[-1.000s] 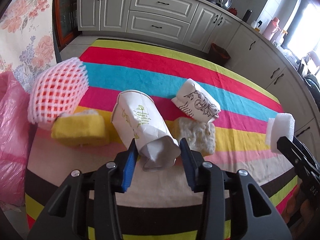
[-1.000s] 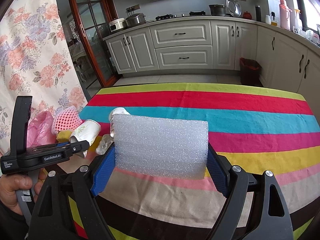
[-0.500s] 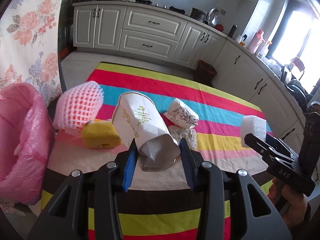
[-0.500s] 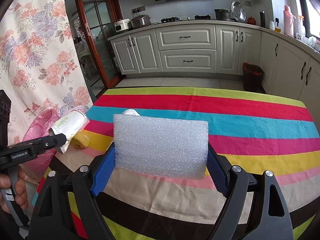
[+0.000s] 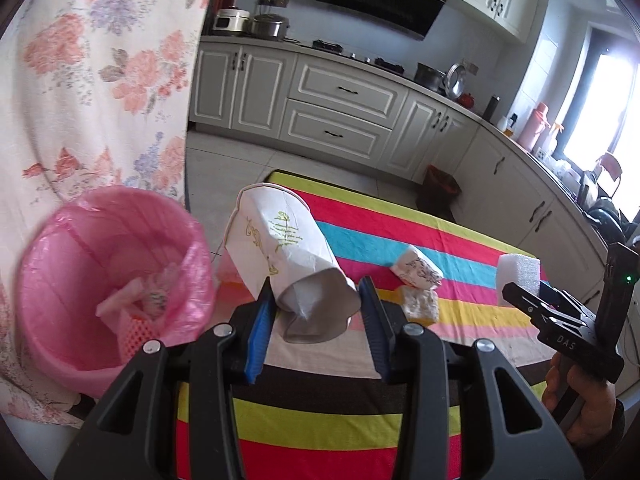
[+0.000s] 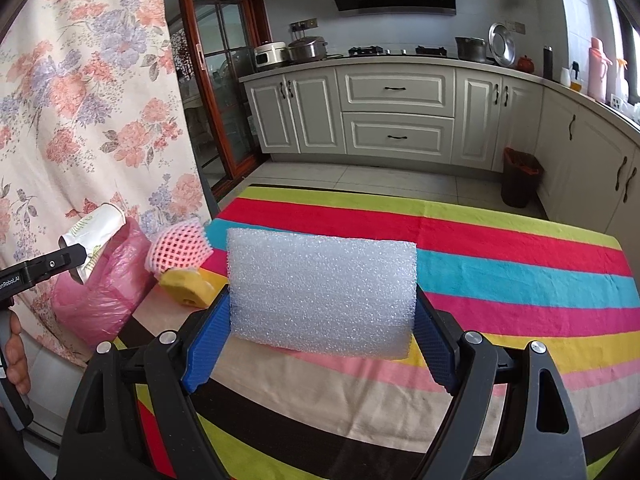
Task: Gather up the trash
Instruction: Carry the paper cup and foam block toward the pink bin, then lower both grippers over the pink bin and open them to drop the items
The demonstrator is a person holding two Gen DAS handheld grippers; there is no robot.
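Observation:
My left gripper (image 5: pixel 316 300) is shut on a crushed white paper cup (image 5: pixel 280 248) with green print, held in the air beside the pink-lined trash bin (image 5: pixel 112 280). From the right wrist view the same cup (image 6: pixel 96 232) hangs above the pink bag (image 6: pixel 104 292). My right gripper (image 6: pixel 322 312) is shut on a white foam block (image 6: pixel 320 292), raised over the striped tablecloth (image 6: pixel 500 272). That block (image 5: pixel 518 270) also shows at the right of the left wrist view. A second crumpled paper cup (image 5: pixel 416 268) and a pale scrap (image 5: pixel 420 304) lie on the cloth.
A pink foam net (image 6: pixel 180 248) and a yellow sponge (image 6: pixel 188 286) sit at the table's left edge near the bin. Some trash lies inside the bin. A floral curtain (image 5: pixel 80 100) hangs behind it. Kitchen cabinets (image 6: pixel 396 120) and a dark floor bin (image 6: pixel 520 176) stand beyond the table.
My left gripper has lifted the paper cup off the cloth and carried it left toward the pink bin. My right gripper has risen a little with the foam block still in it.

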